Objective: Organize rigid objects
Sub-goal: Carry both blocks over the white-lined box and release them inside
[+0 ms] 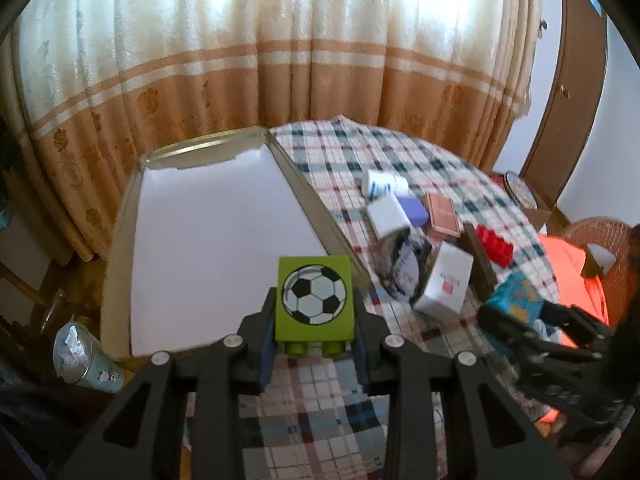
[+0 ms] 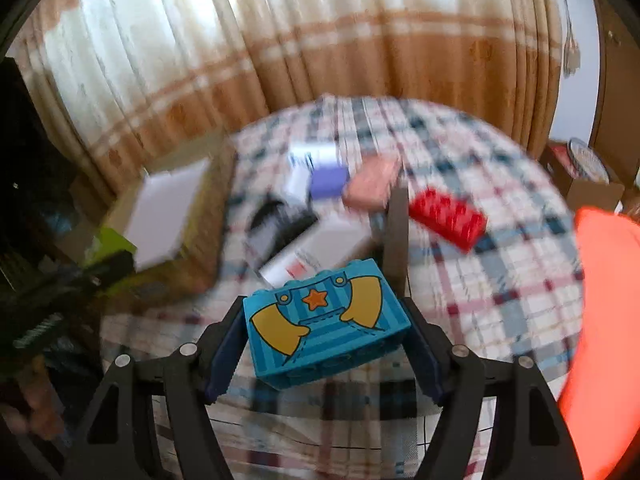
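Observation:
My left gripper (image 1: 315, 308) is shut on a green brick (image 1: 314, 296) with a football print, studs facing me. It hangs just over the near edge of a shallow cardboard box (image 1: 120, 240) lined in white. My right gripper (image 2: 324, 322) is shut on a blue brick (image 2: 326, 320) printed with overalls and yellow sleeves, tilted and lifted above the checked tablecloth (image 2: 500, 280). The left wrist view shows the right gripper (image 1: 532, 316) and its blue brick (image 1: 516, 296) at the right. In the blurred right wrist view the cardboard box (image 2: 216, 216) lies to the left.
Loose items lie mid-table: white boxes (image 1: 444, 284), a purple block (image 1: 414, 208), a reddish-brown box (image 1: 442, 212), a red brick (image 2: 448, 216) and a dark upright slab (image 2: 396, 232). An orange cloth (image 2: 608, 320) is at the right. A cup with crumpled paper (image 1: 84, 356) stands below left.

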A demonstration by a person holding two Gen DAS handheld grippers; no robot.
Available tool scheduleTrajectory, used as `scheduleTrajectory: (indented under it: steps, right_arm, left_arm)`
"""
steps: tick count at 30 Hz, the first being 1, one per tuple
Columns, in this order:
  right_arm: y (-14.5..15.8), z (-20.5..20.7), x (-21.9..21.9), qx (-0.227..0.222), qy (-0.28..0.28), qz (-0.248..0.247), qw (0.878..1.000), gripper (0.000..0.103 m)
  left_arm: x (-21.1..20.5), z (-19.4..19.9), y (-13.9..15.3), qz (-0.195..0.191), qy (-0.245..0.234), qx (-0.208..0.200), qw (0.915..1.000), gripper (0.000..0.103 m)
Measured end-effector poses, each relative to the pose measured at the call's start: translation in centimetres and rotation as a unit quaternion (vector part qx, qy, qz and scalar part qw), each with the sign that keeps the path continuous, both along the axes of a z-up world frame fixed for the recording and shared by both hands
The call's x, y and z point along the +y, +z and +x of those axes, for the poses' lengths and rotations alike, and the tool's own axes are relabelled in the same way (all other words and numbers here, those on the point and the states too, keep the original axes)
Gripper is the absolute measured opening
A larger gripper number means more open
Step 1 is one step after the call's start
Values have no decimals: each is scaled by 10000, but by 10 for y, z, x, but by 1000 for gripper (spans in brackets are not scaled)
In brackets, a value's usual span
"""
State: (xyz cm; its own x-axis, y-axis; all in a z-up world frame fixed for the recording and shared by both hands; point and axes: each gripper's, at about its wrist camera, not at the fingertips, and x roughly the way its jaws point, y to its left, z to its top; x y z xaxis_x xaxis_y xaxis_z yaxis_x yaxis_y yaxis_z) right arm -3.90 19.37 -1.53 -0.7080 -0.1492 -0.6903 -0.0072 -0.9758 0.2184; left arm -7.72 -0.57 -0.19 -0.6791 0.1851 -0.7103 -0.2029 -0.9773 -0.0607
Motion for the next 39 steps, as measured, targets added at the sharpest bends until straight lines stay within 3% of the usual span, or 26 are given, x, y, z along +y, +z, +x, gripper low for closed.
scheduleTrajectory:
  steps: [6, 15, 23, 39]
  right_arm:
    - [38, -6, -38, 648, 332, 190, 9972, 75]
    - [40, -42, -120, 868, 1025, 408, 9901, 75]
    - [26, -73, -151, 692, 1173, 482, 9895, 75]
    - [3, -95, -154, 349, 1226, 309, 9914, 75]
  left_arm:
    - [-43, -7, 5, 214, 428, 155, 9987, 31]
    - [-90, -11, 2, 418, 865, 177, 9952, 31]
    - [-92, -22, -11, 241, 1077, 36, 9939, 31]
    - [-94, -33, -26, 2, 1234, -116, 9923, 31]
